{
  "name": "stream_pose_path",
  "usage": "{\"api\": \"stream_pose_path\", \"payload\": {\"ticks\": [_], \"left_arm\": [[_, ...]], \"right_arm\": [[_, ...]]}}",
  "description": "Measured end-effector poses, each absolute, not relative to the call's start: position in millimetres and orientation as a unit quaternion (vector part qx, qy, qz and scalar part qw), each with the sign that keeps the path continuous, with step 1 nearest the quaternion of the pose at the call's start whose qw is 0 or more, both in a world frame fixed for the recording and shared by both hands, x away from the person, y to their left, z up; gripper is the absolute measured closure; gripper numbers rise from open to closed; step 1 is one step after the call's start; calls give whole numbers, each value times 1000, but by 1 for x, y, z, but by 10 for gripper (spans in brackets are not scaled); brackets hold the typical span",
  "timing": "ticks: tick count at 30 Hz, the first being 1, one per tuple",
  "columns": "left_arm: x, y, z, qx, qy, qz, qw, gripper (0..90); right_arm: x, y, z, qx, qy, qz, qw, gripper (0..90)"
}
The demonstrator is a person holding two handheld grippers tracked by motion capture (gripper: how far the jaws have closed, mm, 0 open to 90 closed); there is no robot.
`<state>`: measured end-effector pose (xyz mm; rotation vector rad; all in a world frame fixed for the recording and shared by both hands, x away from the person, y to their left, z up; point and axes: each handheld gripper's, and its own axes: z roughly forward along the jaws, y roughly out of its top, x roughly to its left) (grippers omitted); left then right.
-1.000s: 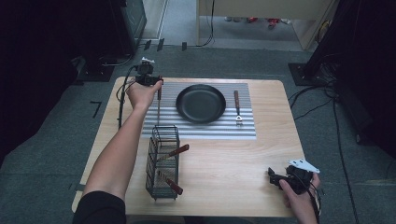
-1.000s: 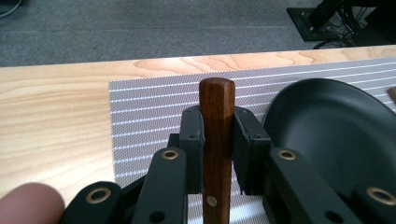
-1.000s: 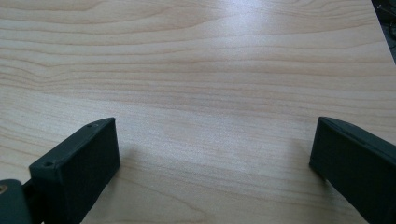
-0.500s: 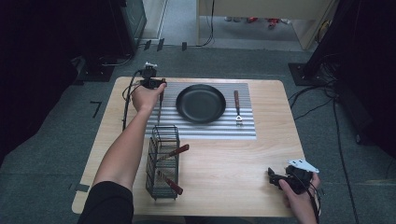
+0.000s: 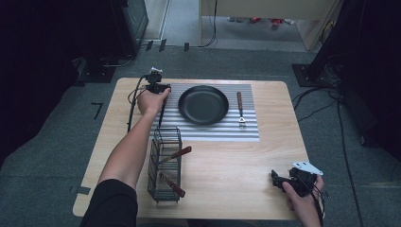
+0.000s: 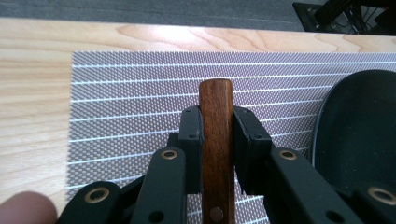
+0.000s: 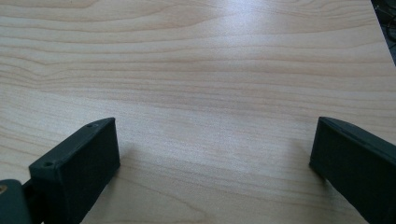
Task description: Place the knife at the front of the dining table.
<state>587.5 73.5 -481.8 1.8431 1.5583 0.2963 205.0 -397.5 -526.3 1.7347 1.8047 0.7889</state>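
— What did the left tongs [image 6: 217,133] have?

— They were clamped on a wooden handle [image 6: 216,140] of a utensil, one black pad on each side. The handle stood over the striped grey mat [image 6: 130,102], at its left part near the far-left corner of the surface [image 5: 227,189], just beside the black pan [image 5: 204,104].

— Any brand or writing on it?

— None that could be read. One small metal rivet [image 6: 215,214] showed low on the handle.

— What was hard to make out?

— The working end of the utensil. From the high view only a thin dark shaft [image 5: 161,116] ran from the hand toward the wire basket [image 5: 164,163], and its tip could not be told. The pan was cut off at the right edge of the left gripper view.

— And the other side?

— The right tongs [image 5: 279,181] sat at the near-right edge of the surface, jaws spread wide over bare wood, gripping nothing.

— Other things around?

— Two wooden-handled utensils [image 5: 176,154] leaned in the basket. Another one [image 5: 240,109] lay on the mat right of the pan.
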Motion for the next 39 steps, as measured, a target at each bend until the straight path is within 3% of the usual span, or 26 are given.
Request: {"api": "stream_pose_path", "payload": {"ticks": [17, 24, 27, 33, 39], "left_arm": [[593, 74, -499, 706, 613, 103, 339, 740], [592, 82, -491, 698, 606, 104, 368, 514], [586, 87, -482, 700, 602, 95, 371, 535], [574, 94, -474, 705, 611, 56, 354, 709], [568, 89, -480, 727, 604, 69, 319, 702]], "right_arm": [[205, -397, -526, 638, 665, 291, 256, 9], [205, -398, -526, 639, 665, 290, 256, 9], [205, -397, -526, 639, 665, 291, 256, 9], [205, -397, -526, 638, 665, 290, 256, 9], [205, -397, -526, 638, 665, 290, 256, 9]]}}
